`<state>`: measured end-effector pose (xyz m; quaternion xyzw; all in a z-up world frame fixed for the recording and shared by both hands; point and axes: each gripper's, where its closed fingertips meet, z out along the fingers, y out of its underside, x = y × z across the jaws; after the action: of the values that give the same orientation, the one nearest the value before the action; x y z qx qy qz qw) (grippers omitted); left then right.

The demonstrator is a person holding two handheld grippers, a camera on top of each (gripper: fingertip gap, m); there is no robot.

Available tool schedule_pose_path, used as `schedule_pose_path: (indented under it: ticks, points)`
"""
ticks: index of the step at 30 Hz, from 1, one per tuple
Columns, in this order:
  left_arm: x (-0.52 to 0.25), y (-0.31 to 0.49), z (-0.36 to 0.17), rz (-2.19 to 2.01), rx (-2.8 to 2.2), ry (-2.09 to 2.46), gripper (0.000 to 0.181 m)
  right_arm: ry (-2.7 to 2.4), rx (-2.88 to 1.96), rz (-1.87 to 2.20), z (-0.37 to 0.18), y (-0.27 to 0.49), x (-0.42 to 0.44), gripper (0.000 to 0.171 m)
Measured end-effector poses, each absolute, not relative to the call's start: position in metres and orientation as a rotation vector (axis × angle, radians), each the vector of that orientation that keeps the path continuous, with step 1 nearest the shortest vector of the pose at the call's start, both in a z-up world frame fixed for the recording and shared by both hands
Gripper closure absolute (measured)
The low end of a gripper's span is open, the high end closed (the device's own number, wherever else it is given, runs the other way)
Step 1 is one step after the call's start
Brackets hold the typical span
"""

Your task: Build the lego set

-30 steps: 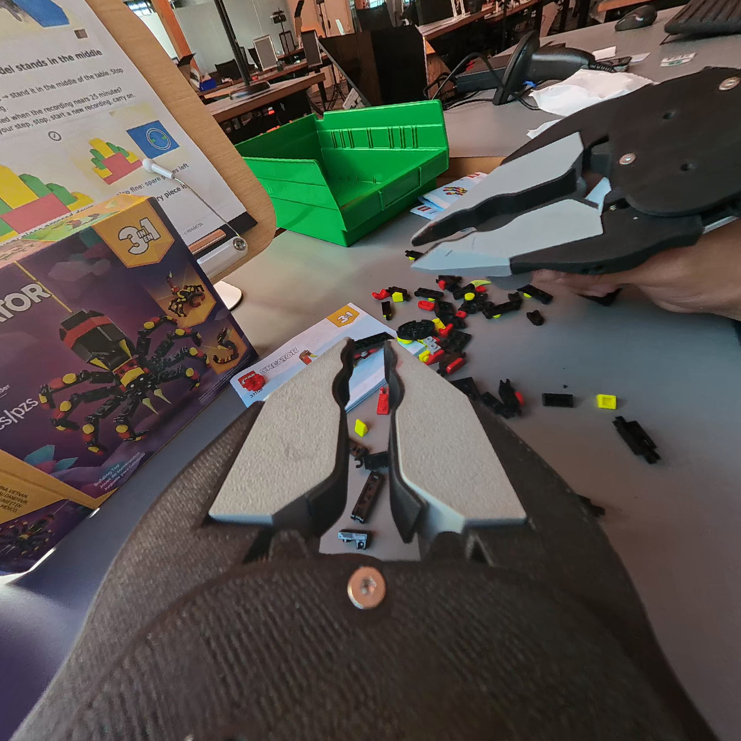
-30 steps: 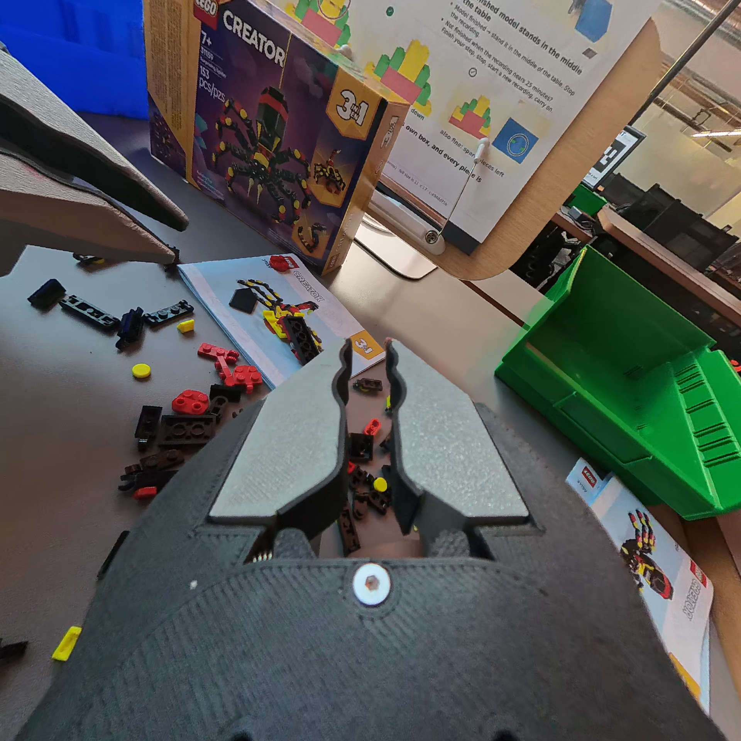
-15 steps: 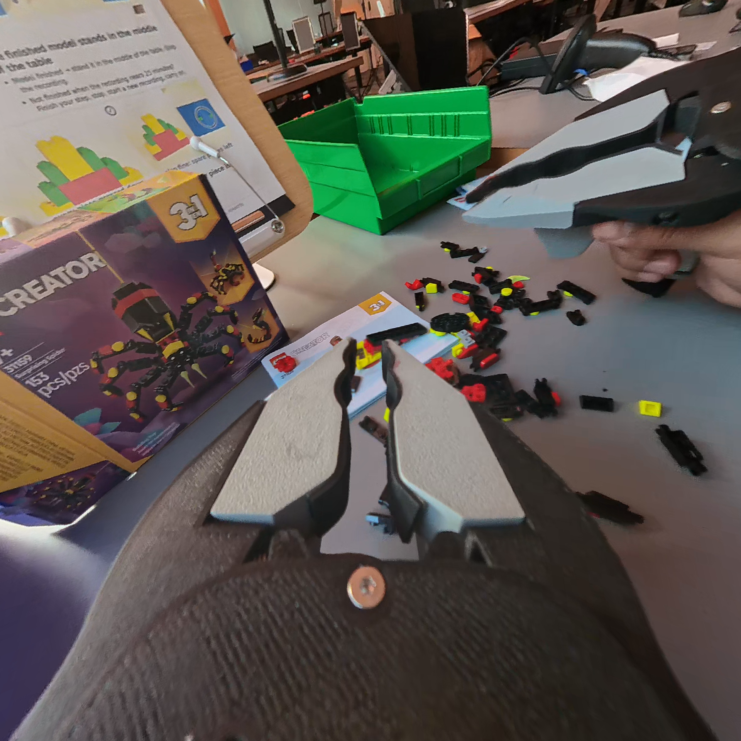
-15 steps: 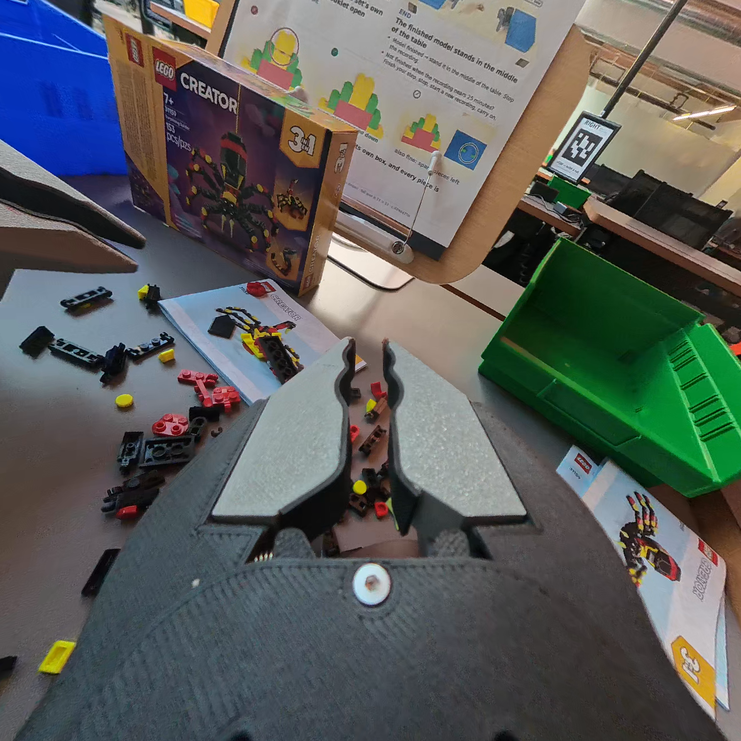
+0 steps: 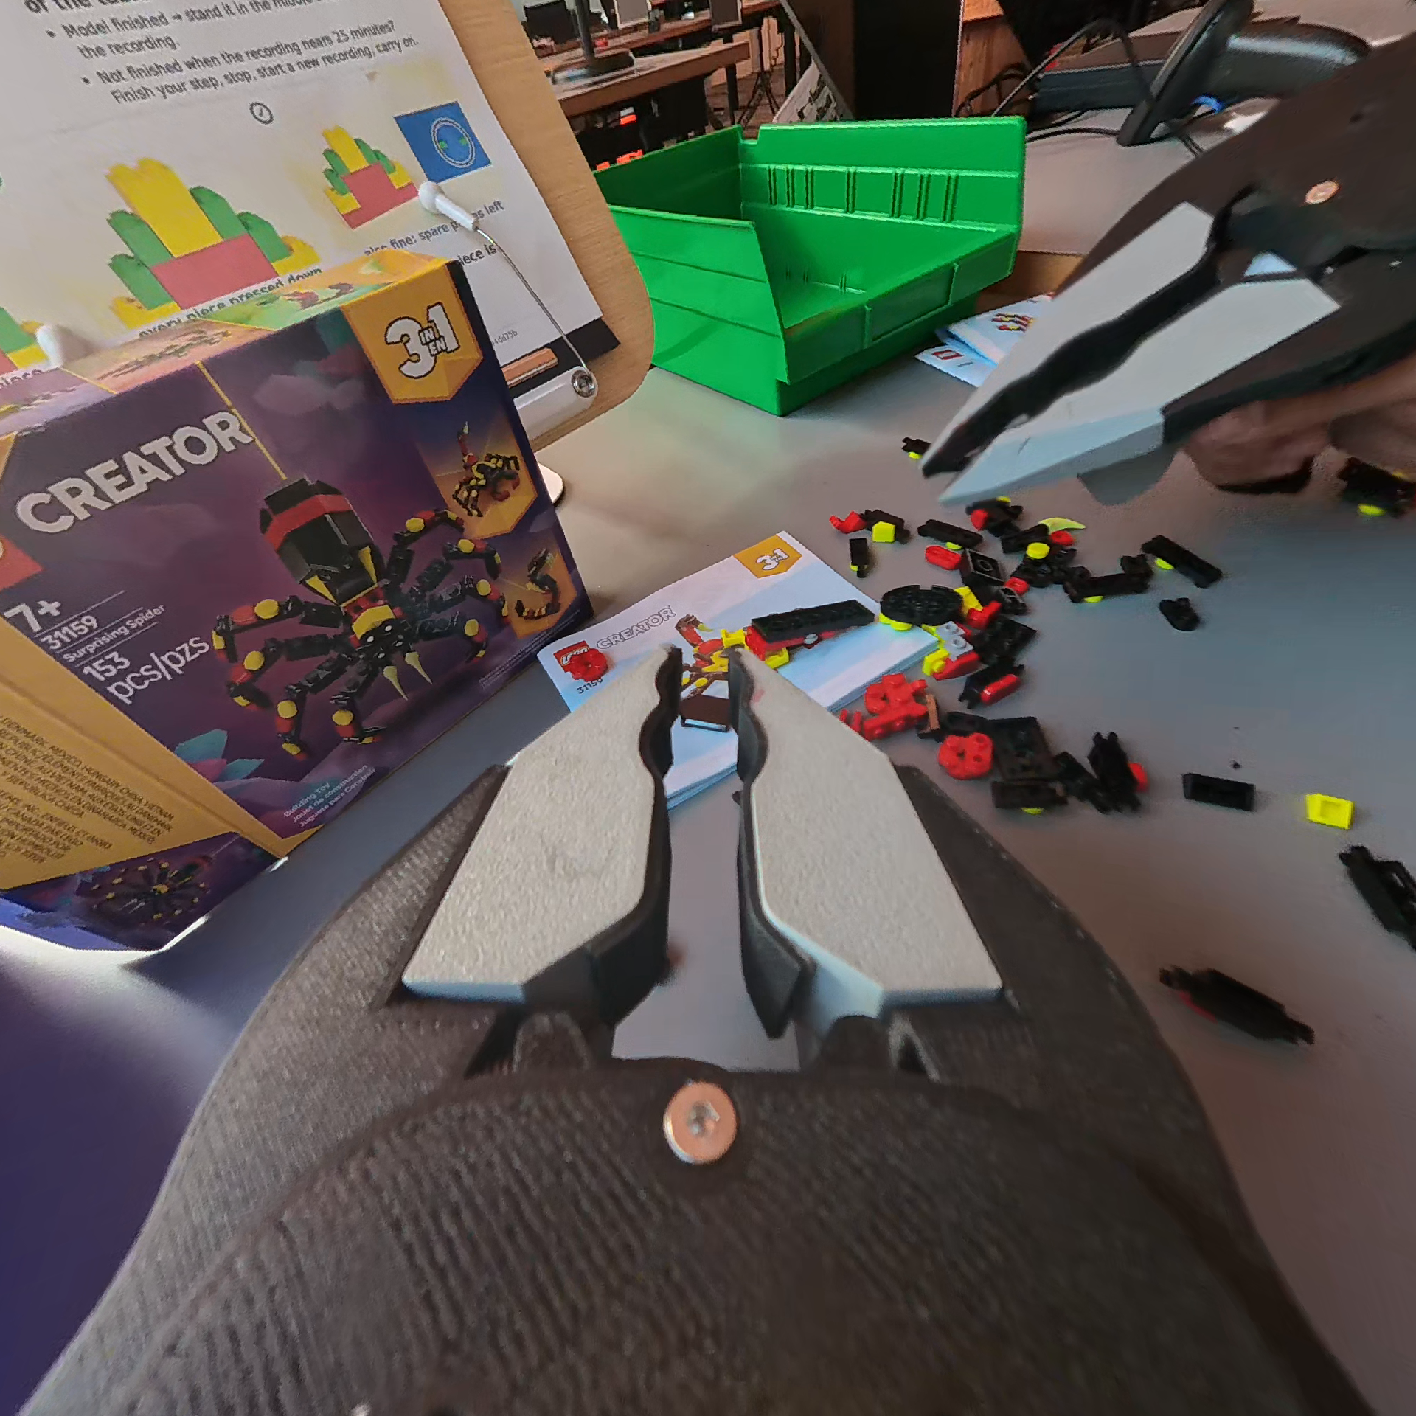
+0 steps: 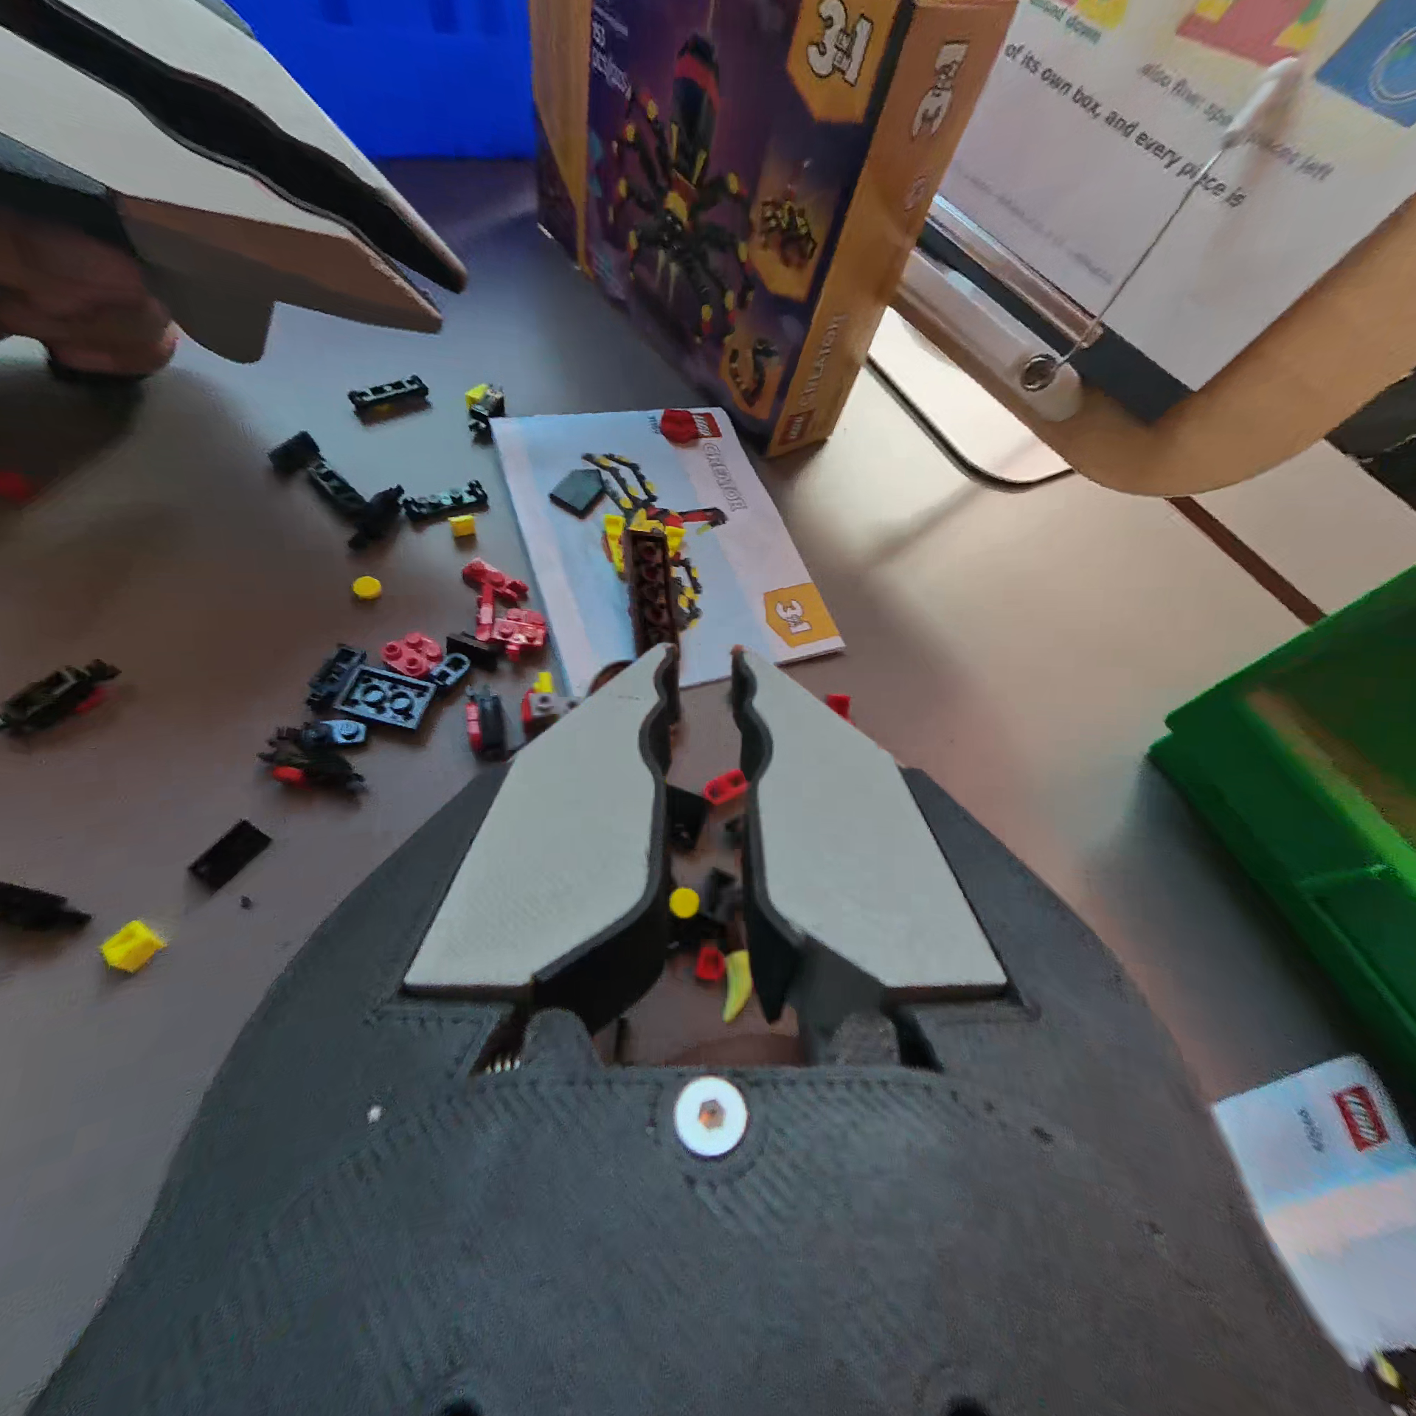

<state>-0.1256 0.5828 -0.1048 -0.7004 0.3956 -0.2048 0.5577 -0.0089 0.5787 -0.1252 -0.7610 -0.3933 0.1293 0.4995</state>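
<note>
Loose black, red and yellow Lego pieces (image 5: 1004,640) lie scattered on the grey table, right of my left gripper (image 5: 703,663). That gripper is slightly open and empty, and hovers over the near edge of an instruction booklet (image 5: 766,582) that carries a long black plate (image 5: 812,617). My right gripper (image 6: 703,659) is slightly open and empty, low over the pile (image 6: 383,693), with its tips at the booklet's (image 6: 689,498) near edge, close to the long plate (image 6: 651,590). It also shows in the left wrist view (image 5: 939,479), above the pile's far side.
The Lego box (image 5: 268,575) stands at the left, with an instruction board (image 5: 306,153) behind it. A green bin (image 5: 843,253) sits at the back, and a blue bin (image 6: 398,77) beyond the box. A second booklet (image 6: 1318,1172) lies by the green bin (image 6: 1302,766). A yellow tile (image 5: 1329,811) lies apart. My hands' fingertips stand some 12 cm from each other. The yellow tile (image 5: 1329,811) sits 15 cm or so from the ends of my right fingers. Seen from the right wrist view (image 6: 132,946) as well.
My left gripper has drawn back and to the left, away from the pile and toward the box. My right gripper has dropped lower and moved toward the booklet. Neither has taken hold of anything.
</note>
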Motion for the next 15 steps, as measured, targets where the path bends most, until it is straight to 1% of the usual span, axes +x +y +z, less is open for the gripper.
schedule_pose_path:
  ticks: [3,6,11,15]
  points:
    - [-0.124,0.583,-0.106,-0.482,-1.652,0.947,0.172,-0.901,-1.795,0.182,-0.117,0.593,0.014,0.164]
    - [-0.121,0.582,-0.107,-0.471,-1.646,0.964,0.172,-0.831,-1.797,0.208,-0.112,0.596,0.026,0.165]
    - [-0.121,0.581,-0.106,-0.445,-1.623,0.978,0.172,-0.803,-1.819,0.224,-0.114,0.595,0.038,0.170]
    - [-0.121,0.579,-0.104,-0.429,-1.607,0.983,0.172,-0.799,-1.844,0.207,-0.121,0.597,0.037,0.170]
